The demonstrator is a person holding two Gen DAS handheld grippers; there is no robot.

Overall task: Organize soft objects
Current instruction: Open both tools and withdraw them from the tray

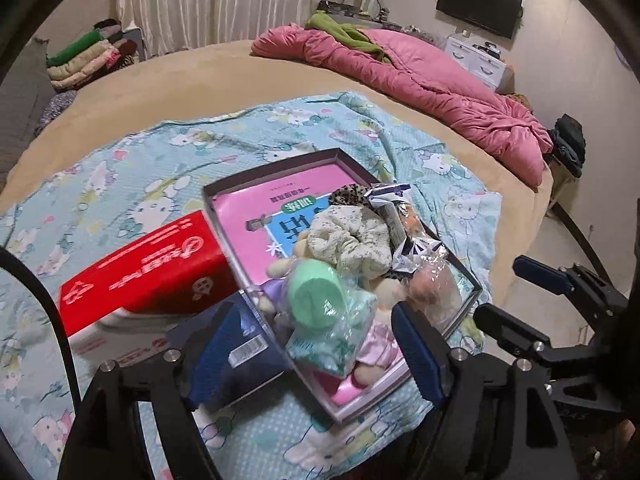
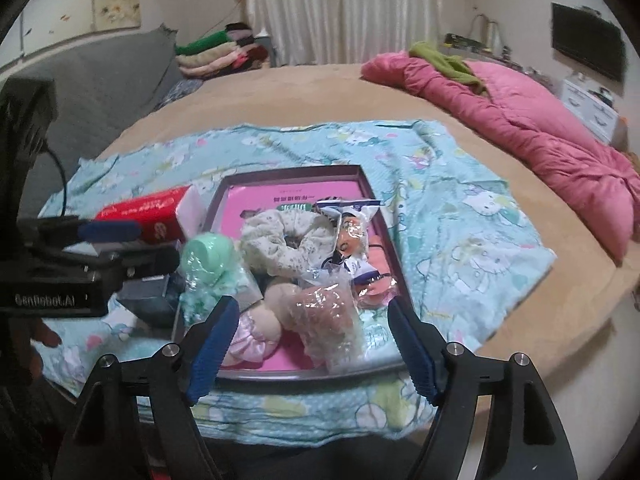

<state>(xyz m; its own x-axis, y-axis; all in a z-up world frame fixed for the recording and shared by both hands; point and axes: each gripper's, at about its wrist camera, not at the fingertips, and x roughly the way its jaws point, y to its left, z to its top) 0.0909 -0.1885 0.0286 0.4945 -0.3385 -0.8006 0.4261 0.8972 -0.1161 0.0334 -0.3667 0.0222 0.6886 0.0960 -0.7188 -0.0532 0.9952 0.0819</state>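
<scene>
**Ana:** Bedroom setting, a wide tan bed (image 2: 320,92) with a cartoon-print blue sheet (image 2: 460,216) spread over the near part. Nearest the cameras, the left gripper (image 1: 316,344) hangs with its jaws spread, nothing pressed between them, and the right gripper (image 2: 312,344) does the same, released above the near edge of the shallow box (image 2: 298,174).

**Ben:** So where are the soft things?

**Ana:** Heaped in that box, on its pink liner: one mint-green sponge in plastic wrap (image 1: 320,294), one plush doll (image 2: 276,300) lying underneath, one floral scrunchie (image 1: 352,240), and clear crinkly packets (image 2: 324,312), at least two, though the pile hides the count.

**Ben:** Step in hand?

**Ana:** I'd judge a drop just made into the box, both tools empty. Next calls for picking whichever loose item remains, or tidying the heap so it sits below the rim.

**Ben:** Outside the box?

**Ana:** One red carton (image 1: 140,268) touching its left side, one dark blue pack (image 1: 236,344) just beside it. Farther back, one pink quilt (image 1: 420,76) with one green cloth (image 1: 344,34) on it, one stack of folded clothes (image 1: 88,56), one wall screen (image 1: 478,4).
</scene>
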